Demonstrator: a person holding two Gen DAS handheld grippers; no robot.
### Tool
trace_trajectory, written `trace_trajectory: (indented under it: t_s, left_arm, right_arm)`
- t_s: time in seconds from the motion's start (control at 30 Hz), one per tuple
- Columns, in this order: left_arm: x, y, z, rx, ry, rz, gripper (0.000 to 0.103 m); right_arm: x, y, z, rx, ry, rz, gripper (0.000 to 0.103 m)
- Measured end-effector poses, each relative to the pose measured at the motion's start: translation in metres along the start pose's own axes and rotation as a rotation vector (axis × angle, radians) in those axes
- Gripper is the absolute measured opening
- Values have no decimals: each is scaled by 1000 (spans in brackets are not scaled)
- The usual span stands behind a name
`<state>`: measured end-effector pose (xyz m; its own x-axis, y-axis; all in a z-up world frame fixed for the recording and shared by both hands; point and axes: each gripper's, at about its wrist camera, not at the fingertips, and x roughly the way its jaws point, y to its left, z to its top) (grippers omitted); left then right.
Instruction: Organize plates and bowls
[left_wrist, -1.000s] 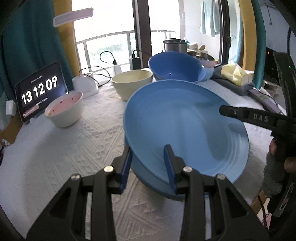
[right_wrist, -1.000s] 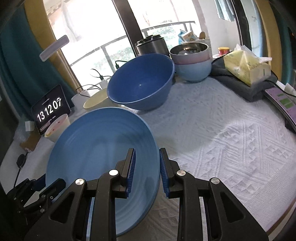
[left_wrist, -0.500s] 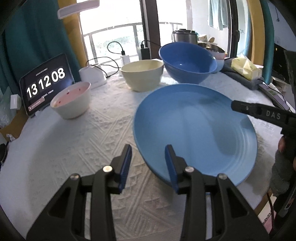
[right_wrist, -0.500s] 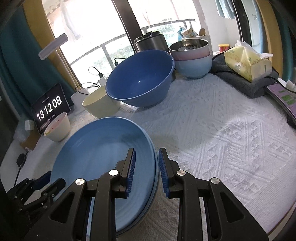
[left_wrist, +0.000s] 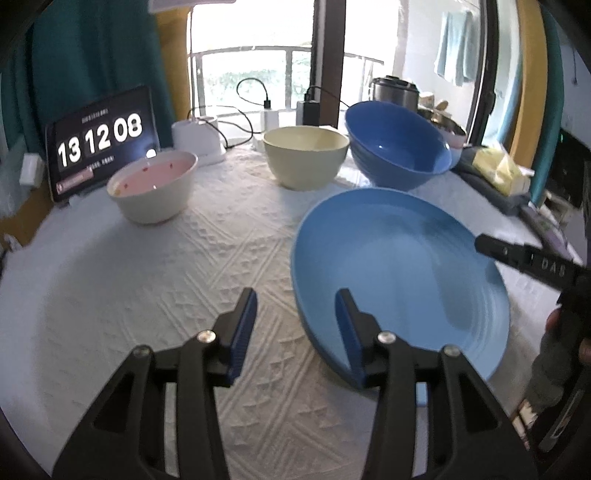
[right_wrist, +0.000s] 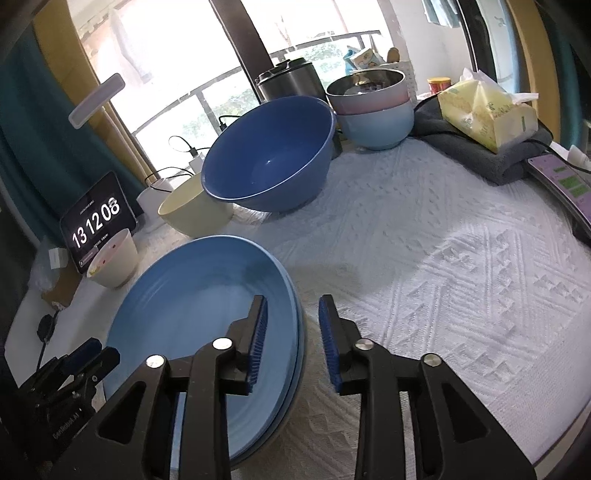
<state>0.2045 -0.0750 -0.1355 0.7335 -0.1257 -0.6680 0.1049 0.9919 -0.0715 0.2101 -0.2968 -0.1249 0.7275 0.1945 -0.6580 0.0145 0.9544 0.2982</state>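
Light blue plate (right_wrist: 207, 317) lies stacked on a second blue plate, lower left of the right wrist view, right of centre in the left wrist view (left_wrist: 399, 273); left gripper (left_wrist: 295, 317) jaws opening, nothing between them, plate rim just right of the gap; right gripper (right_wrist: 291, 325) jaws opening, plate edge between the pads, not pinched; dark blue bowl (right_wrist: 269, 155), cream bowl (left_wrist: 306, 160) and pink-lined bowl (left_wrist: 153, 190) stand behind on the white tablecloth (left_wrist: 147, 280).

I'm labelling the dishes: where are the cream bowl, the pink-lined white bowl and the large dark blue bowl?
Cream bowl (left_wrist: 301, 168): left wrist view, outer wall.
Pink-lined white bowl (left_wrist: 155, 199): left wrist view, outer wall.
Large dark blue bowl (right_wrist: 266, 147): right wrist view, inner wall.
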Motion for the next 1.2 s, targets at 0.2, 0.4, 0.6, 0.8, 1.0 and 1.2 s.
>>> trace_trajectory:
  t_s: [0.2, 0.4, 0.6, 0.8, 1.0, 1.2]
  left_arm:
    - [20, 1, 1, -24, 48, 30, 47]
    - [27, -4, 4, -7, 36, 54, 48]
    - [34, -6, 5, -18, 61, 27, 49]
    - [36, -1, 5, -65, 87, -47, 48]
    - [32, -15, 2, 5, 61, -41, 40]
    - [30, -12, 1, -5, 67, -59, 39]
  right_arm:
    - [3, -2, 0, 17, 20, 7, 44]
    - [8, 0, -2, 17, 51, 11, 46]
    - [16, 2, -5, 23, 97, 12, 46]
    - [19, 3, -6, 20, 123, 28, 46]
    - [19, 3, -9, 40, 127, 62, 46]
    - [19, 6, -10, 30, 120, 53, 46]
